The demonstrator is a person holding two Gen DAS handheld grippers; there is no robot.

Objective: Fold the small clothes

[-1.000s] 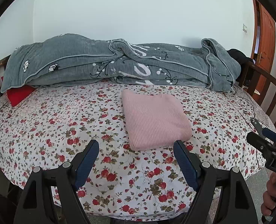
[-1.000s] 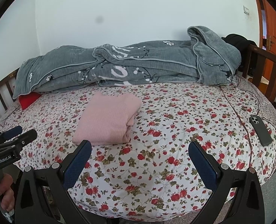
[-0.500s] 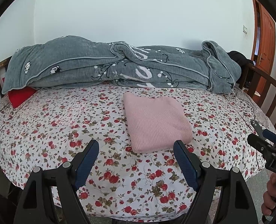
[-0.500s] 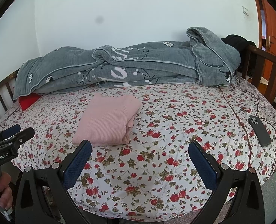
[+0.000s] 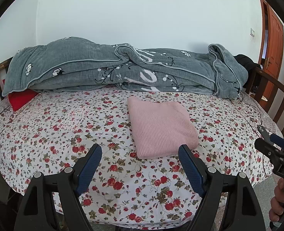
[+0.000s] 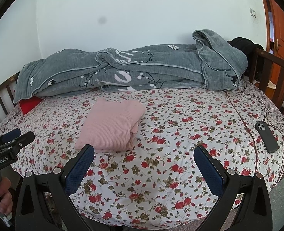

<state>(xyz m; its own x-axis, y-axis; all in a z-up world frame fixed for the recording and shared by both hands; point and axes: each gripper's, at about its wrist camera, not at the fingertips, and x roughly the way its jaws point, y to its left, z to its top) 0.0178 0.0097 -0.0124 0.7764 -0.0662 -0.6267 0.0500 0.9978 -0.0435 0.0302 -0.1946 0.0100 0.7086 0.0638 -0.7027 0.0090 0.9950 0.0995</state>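
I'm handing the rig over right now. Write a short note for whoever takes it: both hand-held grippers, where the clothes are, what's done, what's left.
Left hand-held gripper: open, empty, held above the near edge of the bed.
Right hand-held gripper: open, empty, also above the near edge.
Pink sweater: folded into a neat rectangle, lying flat mid-bed, touched by neither gripper.
Grey quilt is bunched along the wall; a phone lies near the right edge of the bed.
Done: the sweater looks fully folded.
Left: no other small garment is visible to fold; probably just check and tidy.
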